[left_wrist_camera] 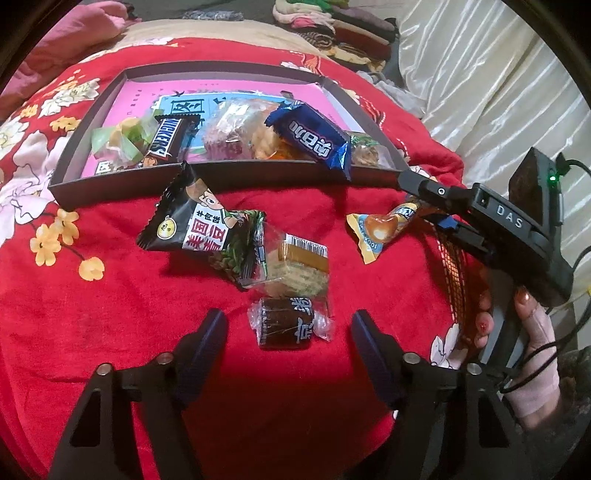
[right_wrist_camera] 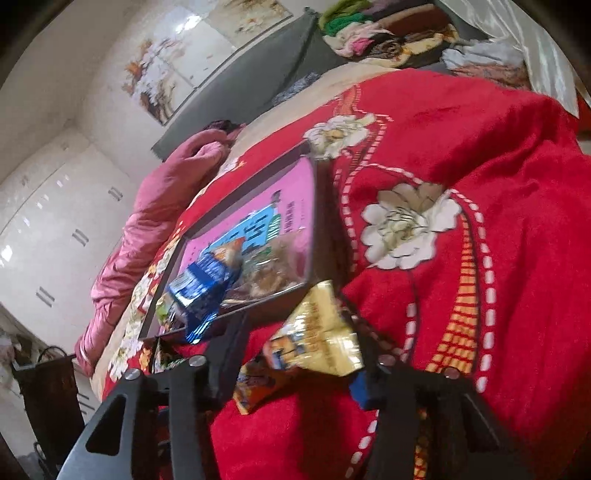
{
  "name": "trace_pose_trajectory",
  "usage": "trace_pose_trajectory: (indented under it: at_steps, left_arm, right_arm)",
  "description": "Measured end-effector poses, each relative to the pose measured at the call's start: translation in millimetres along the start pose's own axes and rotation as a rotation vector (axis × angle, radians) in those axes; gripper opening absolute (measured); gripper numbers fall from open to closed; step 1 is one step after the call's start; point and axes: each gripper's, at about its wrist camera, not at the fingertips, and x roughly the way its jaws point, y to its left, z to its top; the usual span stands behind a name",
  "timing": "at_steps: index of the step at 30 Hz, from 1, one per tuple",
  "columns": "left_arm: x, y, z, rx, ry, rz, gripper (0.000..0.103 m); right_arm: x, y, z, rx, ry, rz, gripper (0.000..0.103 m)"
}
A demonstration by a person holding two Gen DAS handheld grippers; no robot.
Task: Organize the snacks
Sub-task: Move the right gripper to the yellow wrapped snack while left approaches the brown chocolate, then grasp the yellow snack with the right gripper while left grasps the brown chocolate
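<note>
A shallow dark box [left_wrist_camera: 229, 176] with a pink bottom lies on the red blanket and holds a Snickers bar [left_wrist_camera: 168, 142], a blue packet [left_wrist_camera: 316, 138] and other snacks. On the blanket in front lie a black green-bean packet [left_wrist_camera: 201, 227], a clear-wrapped wafer [left_wrist_camera: 295, 267], a dark brown sweet [left_wrist_camera: 286, 326] and a yellow packet [left_wrist_camera: 380, 229]. My left gripper [left_wrist_camera: 288, 334] is open, its fingers either side of the brown sweet. My right gripper [right_wrist_camera: 295, 332] holds the yellow packet [right_wrist_camera: 321, 339] between its fingers beside the box [right_wrist_camera: 258, 302].
The red flowered blanket [left_wrist_camera: 110, 314] covers the bed. A pink quilt [right_wrist_camera: 147, 206] lies beyond the box. Folded clothes [left_wrist_camera: 340, 26] are piled at the back. A white satin sheet [left_wrist_camera: 480, 92] is on the right. White cupboards [right_wrist_camera: 48, 206] stand on the left.
</note>
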Motion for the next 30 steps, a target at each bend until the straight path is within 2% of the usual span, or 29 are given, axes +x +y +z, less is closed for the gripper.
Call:
trace_pose_trajectory:
  at_steps: [4,7,10,12,24,30]
  left_arm:
    - [3,-1,0,-0.002,0.002,-0.002,0.059]
    - [7,-2,0,-0.003,0.012,-0.003,0.050]
    - [10,-4,0,0.000,0.016,-0.001,0.047]
    - [12,-3,0,0.000,0.015,-0.001,0.041]
    - [-1,7,-2,-0.033,0.022,-0.042,0.038]
    - [-24,10,1,-0.038,-0.017,-0.039,0.038]
  right_arm:
    - [7,17,-2,-0.076,0.029,0.014,0.040]
    - [12,23,-5,-0.103,0.043,0.025,0.035]
    - [12,26,-5,-0.119,0.045,0.031,0.033]
    - [11,26,-6,-0.120,0.045,0.035,0.031]
    - [-9,39,-1,-0.159,-0.031,0.084,0.031]
    - [-16,44,3,-0.171,-0.066,0.110,0.031]
